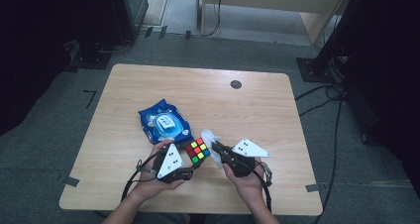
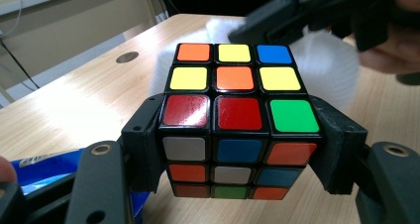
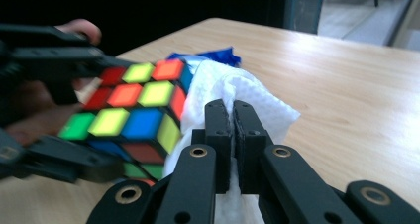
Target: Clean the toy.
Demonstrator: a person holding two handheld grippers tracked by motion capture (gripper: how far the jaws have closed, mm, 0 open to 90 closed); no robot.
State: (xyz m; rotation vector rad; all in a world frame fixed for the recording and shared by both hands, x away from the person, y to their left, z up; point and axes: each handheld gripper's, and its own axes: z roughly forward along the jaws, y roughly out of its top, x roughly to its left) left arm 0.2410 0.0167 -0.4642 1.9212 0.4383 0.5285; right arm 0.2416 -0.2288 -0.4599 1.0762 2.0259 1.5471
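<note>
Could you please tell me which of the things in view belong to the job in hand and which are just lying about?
In use:
- puzzle cube, clamped in the left gripper
- white wipe, pinched in the right gripper, beside the cube

Lying about:
- blue wipes pack, on the wooden table behind the cube
- dark round disc, near the table's far edge

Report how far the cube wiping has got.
Done: the left gripper is clamped on the Rubik's cube, and the right gripper is shut on a white wet wipe from the blue pack. In hand: the wipe sits against one cube face. Left: apparently the other faces; I can't tell which are wiped.
</note>
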